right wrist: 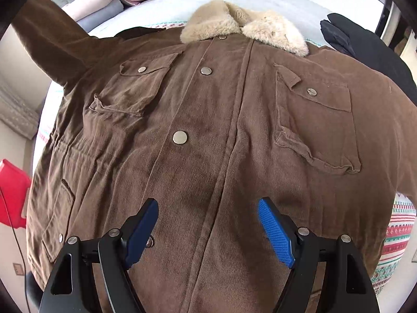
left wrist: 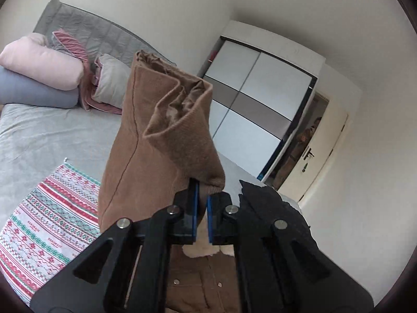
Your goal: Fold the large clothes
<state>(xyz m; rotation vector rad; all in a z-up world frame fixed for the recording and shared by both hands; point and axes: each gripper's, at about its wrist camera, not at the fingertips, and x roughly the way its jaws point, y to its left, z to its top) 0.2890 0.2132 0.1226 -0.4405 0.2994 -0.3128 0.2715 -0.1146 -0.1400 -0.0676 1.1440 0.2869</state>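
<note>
A brown jacket point(right wrist: 208, 135) with a cream fur collar point(right wrist: 245, 26) lies face up on the bed, buttoned, with two chest pockets. Its left sleeve point(left wrist: 156, 135) is lifted off the bed, and my left gripper point(left wrist: 203, 203) is shut on the sleeve's cuff edge. In the right wrist view that raised sleeve point(right wrist: 49, 36) rises at the upper left. My right gripper point(right wrist: 208, 224) hovers open over the jacket's lower front, nothing between its blue pads point(right wrist: 273, 232).
A patterned red-and-green blanket point(left wrist: 49, 219) lies under the jacket on the grey bed point(left wrist: 47, 135). Pillows and folded bedding point(left wrist: 47, 70) are stacked at the headboard. A black garment point(right wrist: 365, 44) lies at the right. A white wardrobe point(left wrist: 260, 109) and a door point(left wrist: 325, 151) stand beyond the bed.
</note>
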